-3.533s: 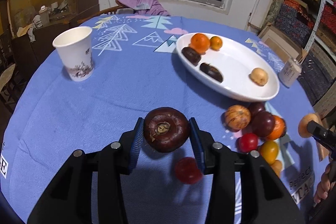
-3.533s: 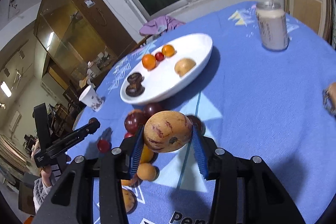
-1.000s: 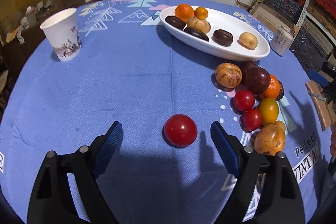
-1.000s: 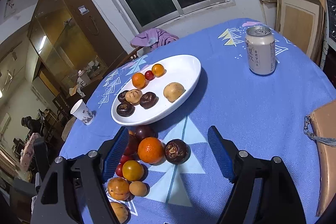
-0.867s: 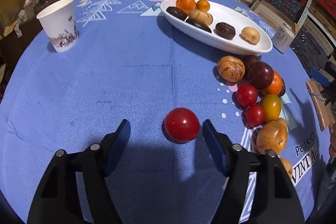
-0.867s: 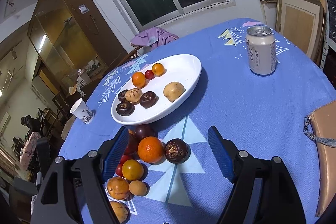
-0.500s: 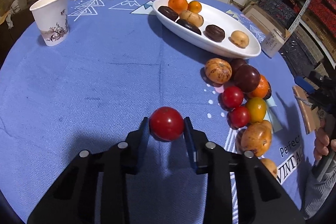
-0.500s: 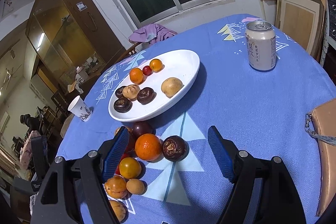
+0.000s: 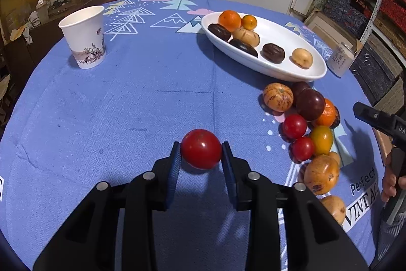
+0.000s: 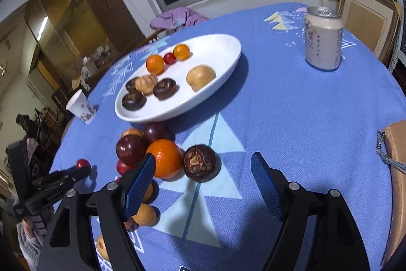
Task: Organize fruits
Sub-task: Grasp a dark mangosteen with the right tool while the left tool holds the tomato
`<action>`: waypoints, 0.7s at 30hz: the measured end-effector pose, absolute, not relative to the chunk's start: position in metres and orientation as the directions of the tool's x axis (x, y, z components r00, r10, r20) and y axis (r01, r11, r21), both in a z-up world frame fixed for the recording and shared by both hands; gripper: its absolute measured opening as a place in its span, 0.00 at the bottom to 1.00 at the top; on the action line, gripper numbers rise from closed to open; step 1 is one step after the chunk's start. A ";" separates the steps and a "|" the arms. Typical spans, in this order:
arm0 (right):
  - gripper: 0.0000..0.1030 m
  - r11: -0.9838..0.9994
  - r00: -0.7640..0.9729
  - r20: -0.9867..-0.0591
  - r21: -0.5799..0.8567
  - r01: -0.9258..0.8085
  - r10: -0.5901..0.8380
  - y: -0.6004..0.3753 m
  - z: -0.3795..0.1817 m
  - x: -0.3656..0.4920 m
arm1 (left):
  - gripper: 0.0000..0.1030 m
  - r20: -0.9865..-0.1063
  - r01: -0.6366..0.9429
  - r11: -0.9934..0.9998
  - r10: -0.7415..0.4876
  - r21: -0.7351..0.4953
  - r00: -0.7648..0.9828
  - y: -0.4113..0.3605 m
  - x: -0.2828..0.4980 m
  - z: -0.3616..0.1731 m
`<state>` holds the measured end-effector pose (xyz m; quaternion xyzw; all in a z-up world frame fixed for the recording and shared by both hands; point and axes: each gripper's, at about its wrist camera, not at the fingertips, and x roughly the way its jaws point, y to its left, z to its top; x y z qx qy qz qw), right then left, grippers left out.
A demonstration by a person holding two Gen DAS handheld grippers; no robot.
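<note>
The left gripper is clamping a red tomato, its underside hidden. The right gripper is gaping empty; at its ten o'clock, an orange is partly covered by one pad.

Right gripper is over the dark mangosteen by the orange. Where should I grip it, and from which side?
Grip the mangosteen across its round middle, coming down from above and the near side. Its stem end faces the right gripper, whose jaws are open. The orange crowds one side, so ease that pad into the gap.

My matt black plastic tongs grip a glossy, smooth tomato; the worktop wears woven blue cloth, beside a glazed white plate and paper cup.
</note>
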<state>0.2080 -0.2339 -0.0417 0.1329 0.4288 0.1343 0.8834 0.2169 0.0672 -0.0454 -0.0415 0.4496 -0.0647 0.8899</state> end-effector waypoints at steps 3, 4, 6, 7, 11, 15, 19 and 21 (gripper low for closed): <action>0.73 0.937 0.567 -0.748 0.305 -0.171 0.346 -0.223 -0.046 0.208 | 0.31 -0.795 0.091 0.988 -0.156 -0.127 0.587 0.065 0.216 -0.045; 0.73 0.936 0.548 -0.758 0.296 -0.192 0.352 -0.219 -0.049 0.208 | 0.31 -0.794 0.092 0.988 -0.157 -0.127 0.587 0.065 0.216 -0.045; 0.70 0.937 0.536 -0.768 0.280 -0.209 0.349 -0.214 -0.051 0.208 | 0.31 -0.796 0.092 0.987 -0.161 -0.132 0.584 0.066 0.216 -0.046; 0.67 0.939 0.532 -0.775 0.264 -0.219 0.341 -0.211 -0.053 0.209 | 0.31 -0.797 0.092 0.987 -0.164 -0.135 0.581 0.066 0.216 -0.046; 0.64 0.957 0.536 -0.794 0.210 -0.199 0.285 -0.214 -0.057 0.211 | 0.31 -0.799 0.103 0.984 -0.176 -0.143 0.576 0.066 0.216 -0.045; 0.64 0.959 0.515 -0.812 0.187 -0.214 0.274 -0.211 -0.062 0.216 | 0.31 -0.800 0.106 0.984 -0.178 -0.144 0.572 0.064 0.216 -0.046; 0.64 0.979 0.561 -0.813 0.055 -0.196 0.159 -0.203 -0.061 0.225 | 0.31 -0.806 0.101 0.984 -0.178 -0.146 0.565 0.064 0.217 -0.048; 0.64 0.988 0.568 -0.812 0.056 -0.146 0.130 -0.215 -0.060 0.231 | 0.31 -0.806 0.101 0.984 -0.178 -0.147 0.564 0.064 0.218 -0.049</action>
